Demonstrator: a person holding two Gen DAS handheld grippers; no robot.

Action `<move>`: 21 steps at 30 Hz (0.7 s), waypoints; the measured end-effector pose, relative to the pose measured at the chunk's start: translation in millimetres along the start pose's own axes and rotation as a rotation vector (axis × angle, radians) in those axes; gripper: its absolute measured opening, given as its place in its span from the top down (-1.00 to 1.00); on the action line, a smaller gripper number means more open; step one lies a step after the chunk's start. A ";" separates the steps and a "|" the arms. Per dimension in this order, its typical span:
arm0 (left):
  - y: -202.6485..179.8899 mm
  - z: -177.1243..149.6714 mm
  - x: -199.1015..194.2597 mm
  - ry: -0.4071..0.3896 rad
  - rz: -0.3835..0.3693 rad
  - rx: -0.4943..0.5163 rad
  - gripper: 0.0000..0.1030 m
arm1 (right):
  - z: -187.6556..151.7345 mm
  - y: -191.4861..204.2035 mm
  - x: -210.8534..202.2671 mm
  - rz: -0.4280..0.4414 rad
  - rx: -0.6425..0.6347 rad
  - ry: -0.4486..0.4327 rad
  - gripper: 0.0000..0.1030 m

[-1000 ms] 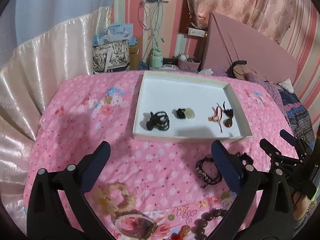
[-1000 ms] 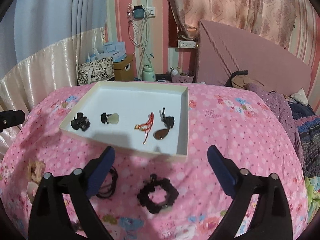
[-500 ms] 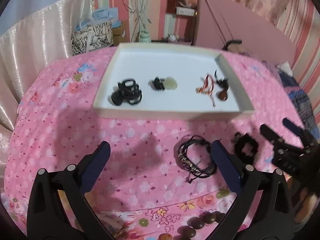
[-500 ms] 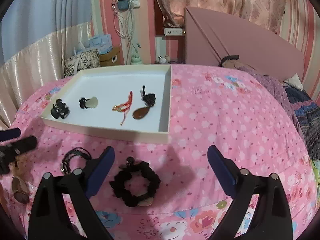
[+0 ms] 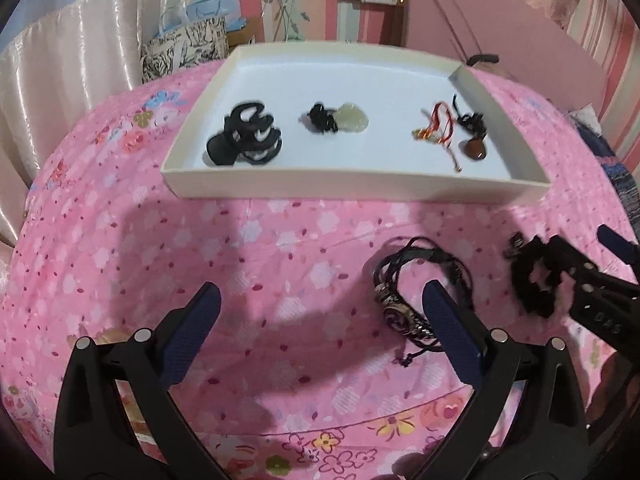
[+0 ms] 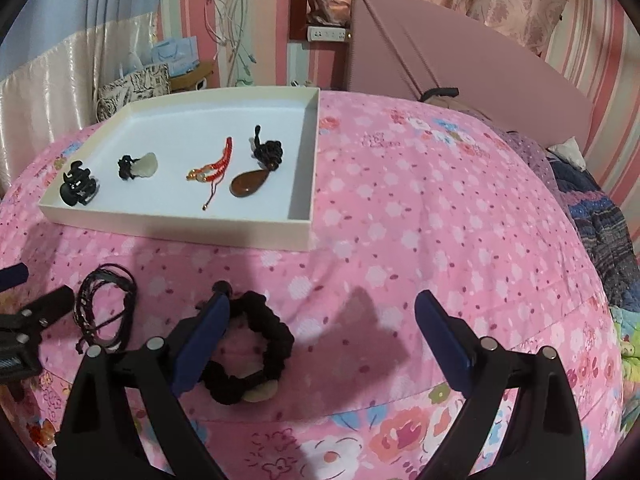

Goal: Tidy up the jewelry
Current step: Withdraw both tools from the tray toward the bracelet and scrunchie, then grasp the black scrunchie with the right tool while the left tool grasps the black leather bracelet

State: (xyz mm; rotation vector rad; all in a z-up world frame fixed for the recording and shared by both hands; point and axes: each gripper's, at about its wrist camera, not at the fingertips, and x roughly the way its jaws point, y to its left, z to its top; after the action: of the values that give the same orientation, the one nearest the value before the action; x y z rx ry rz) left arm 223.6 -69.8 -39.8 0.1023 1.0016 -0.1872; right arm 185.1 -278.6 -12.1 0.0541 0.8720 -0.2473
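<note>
Hovering right gripper (image 6: pixel 320 332) wide open | black scrunchie (image 6: pixel 256 348) touching its left finger | left gripper (image 5: pixel 320 320) open

two grippers, jaws wide

the left gripper (image 5: pixel 320 320) hovers low over the pink bedspread (image 5: pixel 240 248), fingers spread wide apart, gripping nothing. the right gripper (image 6: pixel 320 332) hangs just to its right above the same bedspread, fingers equally wide, also gripping nothing.

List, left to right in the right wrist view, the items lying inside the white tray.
Black plastic claw clip → pale green stone pendant on black cord → red braided string bracelet → brown teardrop pendant with black knot.
</note>
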 end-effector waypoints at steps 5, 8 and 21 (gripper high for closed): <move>5.2 -0.5 8.0 0.017 -0.001 -0.027 -0.93 | -2.8 0.7 5.4 -0.027 -0.009 0.027 -0.82; 6.9 -0.9 9.7 0.017 -0.002 -0.030 -0.93 | -4.3 0.7 8.3 -0.023 -0.008 0.043 -0.82; 6.6 -4.3 13.6 0.041 -0.045 -0.035 -0.76 | -9.9 7.0 20.4 -0.003 -0.025 0.089 -0.67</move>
State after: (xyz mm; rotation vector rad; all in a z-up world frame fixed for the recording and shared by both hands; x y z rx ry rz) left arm 228.5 -64.1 -53.6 0.0519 1.0487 -0.2090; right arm 191.9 -274.3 -34.4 0.0409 0.9637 -0.2386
